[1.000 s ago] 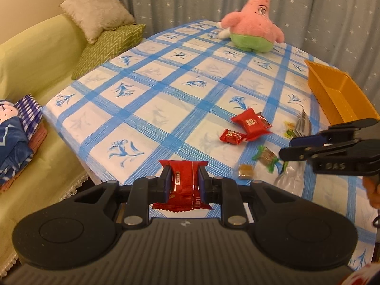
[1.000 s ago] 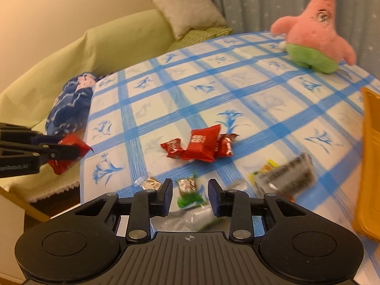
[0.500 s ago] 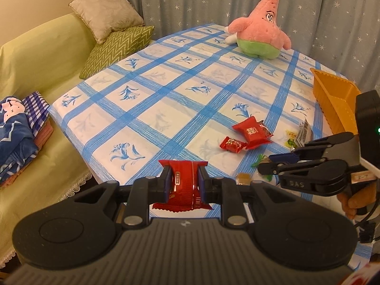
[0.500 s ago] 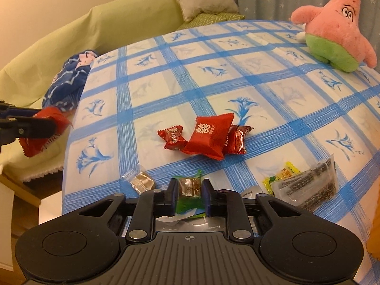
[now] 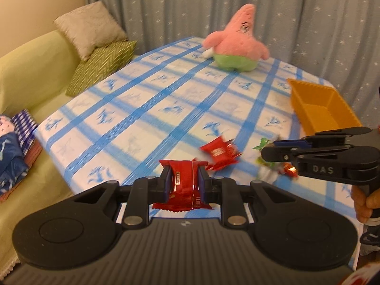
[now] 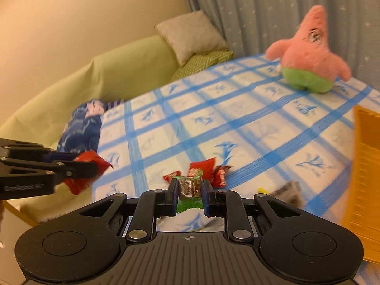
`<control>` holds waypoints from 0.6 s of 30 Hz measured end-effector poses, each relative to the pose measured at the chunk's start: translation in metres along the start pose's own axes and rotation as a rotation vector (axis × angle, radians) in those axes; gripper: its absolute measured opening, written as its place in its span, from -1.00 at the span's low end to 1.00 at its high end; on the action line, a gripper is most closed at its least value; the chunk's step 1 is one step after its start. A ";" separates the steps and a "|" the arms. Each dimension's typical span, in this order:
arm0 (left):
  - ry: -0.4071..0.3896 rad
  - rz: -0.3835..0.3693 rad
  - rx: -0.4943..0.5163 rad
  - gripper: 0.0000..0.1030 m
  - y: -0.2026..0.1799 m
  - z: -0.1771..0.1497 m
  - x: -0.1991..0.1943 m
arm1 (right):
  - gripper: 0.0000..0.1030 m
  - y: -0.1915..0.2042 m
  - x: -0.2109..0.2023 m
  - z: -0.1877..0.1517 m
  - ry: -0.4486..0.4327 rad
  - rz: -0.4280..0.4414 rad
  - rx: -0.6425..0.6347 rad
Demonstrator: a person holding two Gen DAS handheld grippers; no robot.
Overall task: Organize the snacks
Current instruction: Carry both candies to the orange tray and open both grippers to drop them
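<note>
red packet clamped; green candy clamped

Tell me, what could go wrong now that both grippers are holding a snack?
1. The green candy is small and pinched only at its middle by the right gripper, so it might slip out on the way to the yellow bin.
2. The red packet sticks out past the left gripper and could snag the bin's rim.
3. The two grippers are close and might bump each other.

wrappers glossy foil | tablecloth woven cloth | bin ribbed plastic
</note>
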State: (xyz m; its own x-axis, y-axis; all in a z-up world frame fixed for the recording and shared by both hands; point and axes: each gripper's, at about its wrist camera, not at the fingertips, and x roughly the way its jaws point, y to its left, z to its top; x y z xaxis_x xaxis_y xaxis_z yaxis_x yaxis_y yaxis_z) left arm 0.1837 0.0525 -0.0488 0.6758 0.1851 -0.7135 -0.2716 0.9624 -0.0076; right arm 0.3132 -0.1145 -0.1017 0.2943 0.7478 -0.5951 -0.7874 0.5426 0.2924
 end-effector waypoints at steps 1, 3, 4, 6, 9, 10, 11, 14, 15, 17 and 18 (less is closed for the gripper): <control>-0.008 -0.011 0.009 -0.60 -0.007 0.003 0.000 | -0.60 -0.004 -0.008 0.001 -0.010 -0.008 0.009; -0.021 -0.032 0.027 -0.60 -0.020 0.011 0.001 | -0.60 -0.014 -0.025 0.001 -0.032 -0.025 0.028; -0.027 -0.043 0.037 -0.60 -0.027 0.014 0.001 | -0.60 -0.020 -0.033 0.001 -0.044 -0.035 0.037; -0.042 -0.067 0.056 -0.60 -0.043 0.022 0.004 | -0.60 -0.033 -0.050 0.001 -0.063 -0.064 0.056; -0.058 -0.107 0.084 -0.60 -0.069 0.033 0.009 | -0.60 -0.055 -0.076 -0.002 -0.089 -0.121 0.087; -0.062 -0.121 0.094 -0.60 -0.078 0.037 0.011 | -0.60 -0.064 -0.084 -0.003 -0.096 -0.140 0.098; -0.066 -0.133 0.104 -0.60 -0.086 0.040 0.013 | -0.60 -0.072 -0.092 -0.005 -0.103 -0.161 0.110; -0.075 -0.173 0.130 -0.60 -0.115 0.050 0.020 | -0.60 -0.097 -0.113 -0.009 -0.118 -0.220 0.145; -0.076 -0.185 0.138 -0.60 -0.125 0.053 0.023 | -0.60 -0.105 -0.119 -0.011 -0.120 -0.240 0.156; -0.078 -0.206 0.153 -0.60 -0.143 0.058 0.029 | -0.60 -0.121 -0.130 -0.013 -0.123 -0.271 0.176; -0.078 -0.214 0.160 -0.60 -0.151 0.060 0.031 | -0.60 -0.127 -0.136 -0.014 -0.126 -0.284 0.184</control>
State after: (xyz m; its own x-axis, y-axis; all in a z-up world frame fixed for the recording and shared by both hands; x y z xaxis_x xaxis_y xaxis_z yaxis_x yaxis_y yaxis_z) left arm 0.2870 -0.0753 -0.0277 0.7584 -0.0171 -0.6516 -0.0094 0.9993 -0.0372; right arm 0.3659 -0.2908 -0.0686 0.5608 0.5927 -0.5781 -0.5574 0.7866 0.2656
